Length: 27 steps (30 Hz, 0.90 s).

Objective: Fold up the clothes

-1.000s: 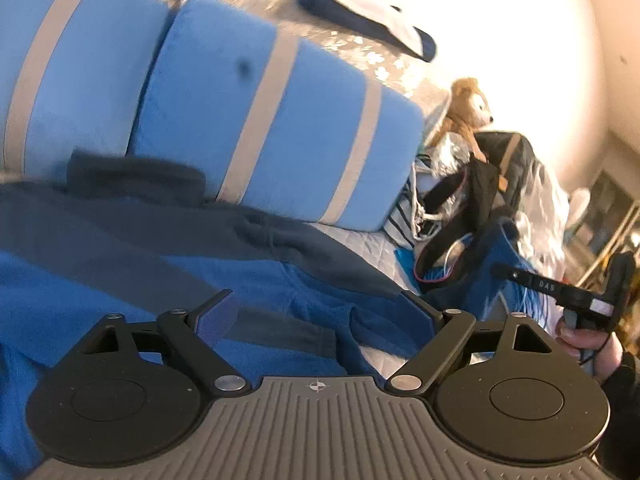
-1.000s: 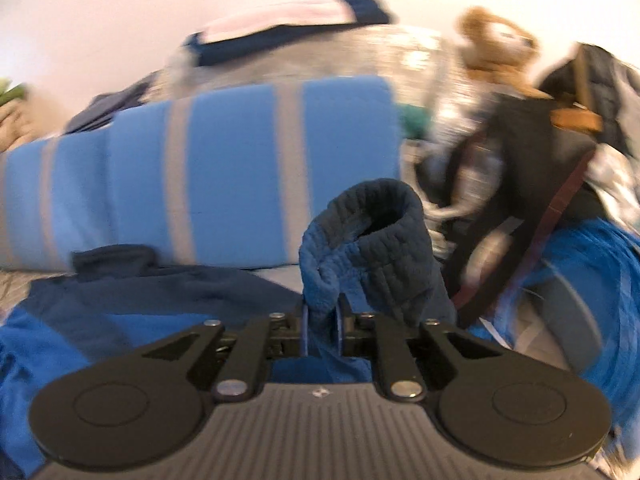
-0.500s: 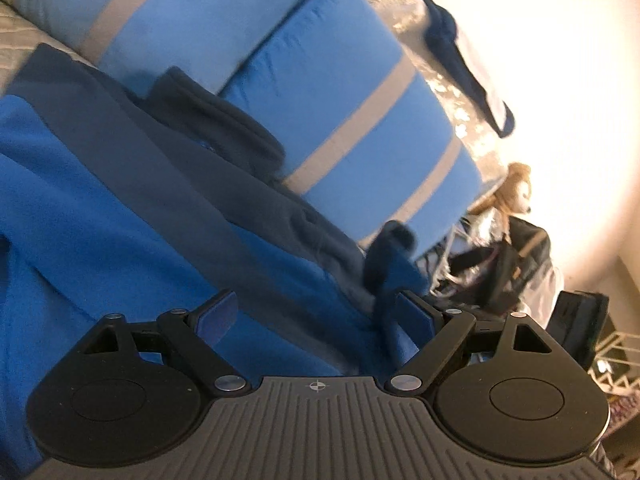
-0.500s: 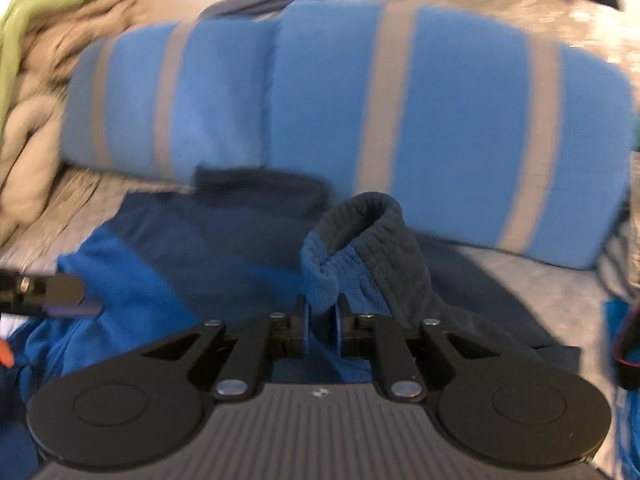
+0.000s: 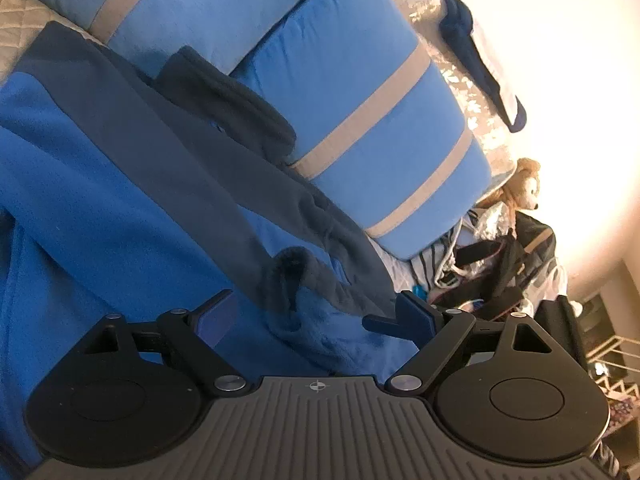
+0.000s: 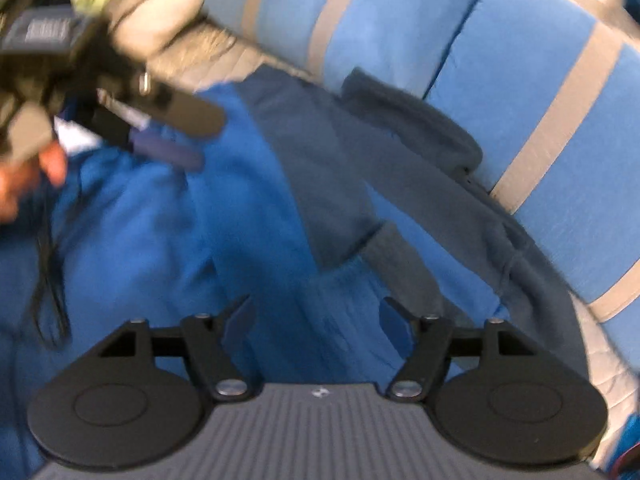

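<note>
A blue fleece jacket (image 5: 100,200) (image 6: 160,240) with dark grey shoulders lies spread on the bed, its collar (image 5: 224,100) (image 6: 408,120) against the pillows. One sleeve is folded across the body, and its grey cuff (image 5: 288,276) (image 6: 400,256) rests loose on the fabric. My right gripper (image 6: 316,316) hovers just over that sleeve. Its jaws are opening and the pads press on nothing. My left gripper (image 5: 312,308) stands open right before the cuff, empty. In the right wrist view it shows at the upper left (image 6: 210,140), held by a hand (image 6: 24,184).
Two blue pillows with beige stripes (image 5: 360,100) (image 6: 520,60) line the far side of the jacket. A teddy bear (image 5: 520,188) and dark bags (image 5: 512,264) crowd the right end. Quilted bedding (image 5: 16,40) shows at the left, and a beige and green cloth pile (image 6: 152,0) beyond it.
My right gripper swung left across the jacket with the sleeve cuff pinched, then let it go and its jaws spread. My left gripper rolled and sank closer to the jacket.
</note>
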Each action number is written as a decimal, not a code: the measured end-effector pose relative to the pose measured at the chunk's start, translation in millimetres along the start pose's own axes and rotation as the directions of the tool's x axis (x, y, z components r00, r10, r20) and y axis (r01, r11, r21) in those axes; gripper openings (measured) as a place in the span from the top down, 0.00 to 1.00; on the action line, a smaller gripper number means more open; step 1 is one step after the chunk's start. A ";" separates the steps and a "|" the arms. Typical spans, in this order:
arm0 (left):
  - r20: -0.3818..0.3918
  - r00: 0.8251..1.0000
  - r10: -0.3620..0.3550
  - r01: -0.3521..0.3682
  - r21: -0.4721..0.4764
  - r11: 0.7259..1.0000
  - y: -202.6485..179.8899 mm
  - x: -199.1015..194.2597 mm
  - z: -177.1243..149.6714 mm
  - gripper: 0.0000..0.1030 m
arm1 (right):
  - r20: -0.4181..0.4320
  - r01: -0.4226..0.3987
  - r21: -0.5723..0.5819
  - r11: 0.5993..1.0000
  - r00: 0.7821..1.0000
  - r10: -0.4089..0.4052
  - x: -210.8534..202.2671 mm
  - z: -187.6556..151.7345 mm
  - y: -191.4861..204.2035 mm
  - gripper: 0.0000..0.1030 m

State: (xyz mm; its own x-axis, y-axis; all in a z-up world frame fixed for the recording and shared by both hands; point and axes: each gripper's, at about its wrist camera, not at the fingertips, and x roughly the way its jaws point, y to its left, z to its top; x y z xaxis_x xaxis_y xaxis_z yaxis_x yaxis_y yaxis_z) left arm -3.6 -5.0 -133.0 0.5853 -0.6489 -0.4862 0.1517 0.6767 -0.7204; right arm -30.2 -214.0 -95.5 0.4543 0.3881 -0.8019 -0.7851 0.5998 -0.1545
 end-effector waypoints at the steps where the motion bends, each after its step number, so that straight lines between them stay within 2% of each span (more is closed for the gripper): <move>1: -0.004 1.000 -0.001 0.001 0.002 1.000 -0.3 0.4 -0.4 0.16 | -0.008 -0.003 -0.009 1.000 1.000 0.003 -0.4 -2.5 -3.0 0.26; 3: -0.009 1.000 0.000 0.000 0.007 1.000 -1.1 1.5 -1.2 0.15 | -0.013 -0.029 0.001 1.000 0.999 0.029 4.8 -3.7 -7.4 0.29; 5: -0.014 1.000 0.003 -0.003 0.009 1.000 -0.3 2.3 -1.7 0.16 | -0.019 -0.057 0.015 0.998 0.998 0.057 12.6 -3.0 -12.2 0.35; 10: -0.023 1.000 0.008 -0.008 0.001 1.000 1.3 4.2 -1.7 0.16 | -0.043 -0.081 0.040 0.996 0.996 0.083 33.7 -3.4 -14.2 0.39; 11: -0.025 1.000 0.008 -0.008 0.001 1.000 1.4 4.4 -1.7 0.16 | -0.048 -0.090 0.041 0.995 0.995 0.092 37.3 -3.6 -12.5 0.42; 12: -0.026 1.000 0.008 -0.008 0.001 1.000 1.5 4.6 -1.8 0.15 | -0.054 -0.102 0.036 0.994 0.993 0.104 39.3 -3.8 -9.5 0.48; 17: -0.038 0.999 0.006 -0.005 0.003 1.000 1.0 6.9 -2.0 0.16 | -0.080 -0.158 -0.041 0.987 0.985 0.155 33.1 -5.7 8.0 0.49; 20: -0.046 0.999 0.002 -0.002 0.006 1.000 0.2 8.2 -2.4 0.16 | -0.061 -0.155 -0.037 0.987 0.986 0.153 23.4 -4.1 3.8 0.48; 24: -0.053 0.999 0.005 -0.004 0.008 1.000 0.4 9.2 -2.9 0.16 | -0.039 -0.089 -0.027 0.996 0.995 0.087 20.4 2.6 -4.2 0.50; 27: -0.056 0.998 0.001 -0.001 0.006 1.000 1.2 8.7 -3.5 0.16 | -0.071 -0.038 -0.067 0.997 0.997 0.034 29.7 4.1 0.3 0.60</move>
State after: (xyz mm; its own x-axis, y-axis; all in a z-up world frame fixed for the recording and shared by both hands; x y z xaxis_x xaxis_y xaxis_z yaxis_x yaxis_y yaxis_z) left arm -1.2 -11.0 -139.8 0.5398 -0.6665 -0.5142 0.1556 0.6793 -0.7171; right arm -15.2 -199.4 -116.9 0.3965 0.3572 -0.8457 -0.8282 0.5365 -0.1617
